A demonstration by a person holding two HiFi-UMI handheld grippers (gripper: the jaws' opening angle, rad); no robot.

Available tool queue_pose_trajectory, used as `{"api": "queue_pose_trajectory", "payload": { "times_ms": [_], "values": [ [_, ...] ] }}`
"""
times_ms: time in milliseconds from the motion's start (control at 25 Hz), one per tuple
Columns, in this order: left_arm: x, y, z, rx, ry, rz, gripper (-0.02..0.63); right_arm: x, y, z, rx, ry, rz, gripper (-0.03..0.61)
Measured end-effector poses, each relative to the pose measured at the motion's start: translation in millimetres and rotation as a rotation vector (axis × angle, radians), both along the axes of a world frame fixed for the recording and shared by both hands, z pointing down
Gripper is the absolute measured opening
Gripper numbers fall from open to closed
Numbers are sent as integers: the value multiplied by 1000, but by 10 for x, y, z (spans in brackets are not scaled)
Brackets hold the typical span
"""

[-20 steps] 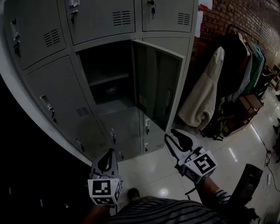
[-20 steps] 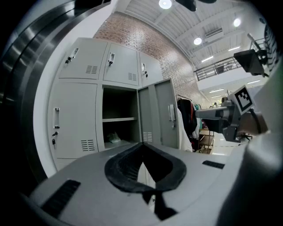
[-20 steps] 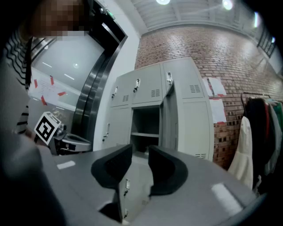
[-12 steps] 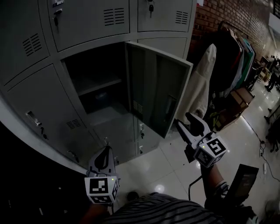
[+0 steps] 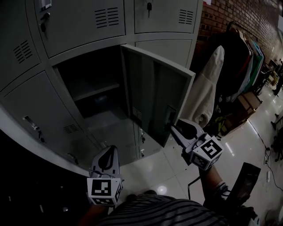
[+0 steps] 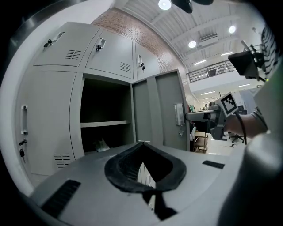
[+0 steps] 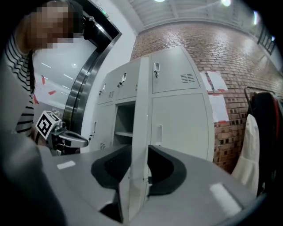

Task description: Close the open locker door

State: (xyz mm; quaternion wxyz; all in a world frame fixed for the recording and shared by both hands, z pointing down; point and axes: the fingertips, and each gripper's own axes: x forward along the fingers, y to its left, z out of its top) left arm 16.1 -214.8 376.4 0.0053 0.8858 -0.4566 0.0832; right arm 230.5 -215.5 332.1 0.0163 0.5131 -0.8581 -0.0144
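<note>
Your R gripper (image 5: 177, 128) clamps the free edge of the open locker door (image 5: 154, 95) betw. its jaws; your L gripper (image 5: 109, 154) hangs lower, apart. Its jaws are together, nothing in them.

A red brick wall (image 5: 230, 17) runs along the right side, with pale sheets of paper (image 7: 216, 81) stuck on it. In front of it stands a clothes rack (image 5: 241, 31) hung with dark garments and a cream coat (image 5: 208, 88). The glossy pale floor (image 5: 247, 145) reflects the round ceiling lights (image 6: 164, 4).
</note>
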Motion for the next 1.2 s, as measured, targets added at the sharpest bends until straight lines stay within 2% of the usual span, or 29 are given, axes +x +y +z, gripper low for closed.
{"api": "queue_pose_trajectory", "payload": {
  "times_ms": [40,200,440,720,1000,1200],
  "values": [
    [6,3,0,-3,4,-6,3,-30,13,2,4,3,-12,96],
    [-44,49,-1,-2,5,-42,3,-278,145,7,9,8,-77,104],
    [-305,109,26,-7,3,-119,3,-1008,292,-25,1,2,-262,120],
    [-737,74,52,-15,3,-211,3,-1842,147,-4,2,13,-421,86],
    [-1245,1,66,-13,-4,-298,3,-2459,-331,-31,-14,3,-425,120],
    [-1661,-65,128,-24,-9,-368,3,-2935,-729,50,-28,15,-473,92]
  ]
}}
